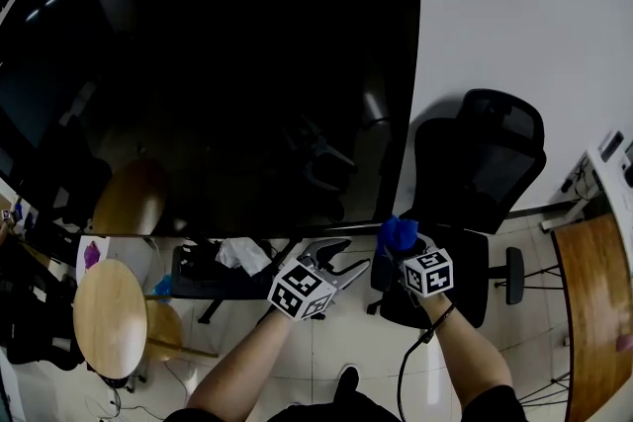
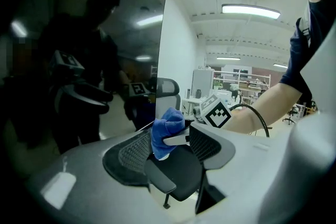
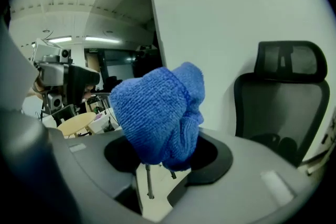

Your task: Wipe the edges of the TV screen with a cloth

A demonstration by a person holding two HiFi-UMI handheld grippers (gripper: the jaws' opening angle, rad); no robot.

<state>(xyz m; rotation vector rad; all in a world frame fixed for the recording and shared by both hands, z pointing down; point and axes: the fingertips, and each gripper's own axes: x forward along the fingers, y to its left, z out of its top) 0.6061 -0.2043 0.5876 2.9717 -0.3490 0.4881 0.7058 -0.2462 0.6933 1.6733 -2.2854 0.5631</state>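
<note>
Head view: a black office chair point(image 1: 479, 175) stands just right of the dark TV screen point(image 1: 218, 64), with a round wooden table point(image 1: 109, 316) at lower left. The right gripper point(image 1: 400, 250) clenches a bunched blue cloth point(image 1: 399, 232), its wad pointing up at the screen's lower right corner. The left gripper point(image 1: 341, 262) has its jaws apart and is empty.

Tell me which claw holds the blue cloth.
The right claw: the blue cloth is bunched between its jaws. The left claw is empty, jaws apart.
</note>
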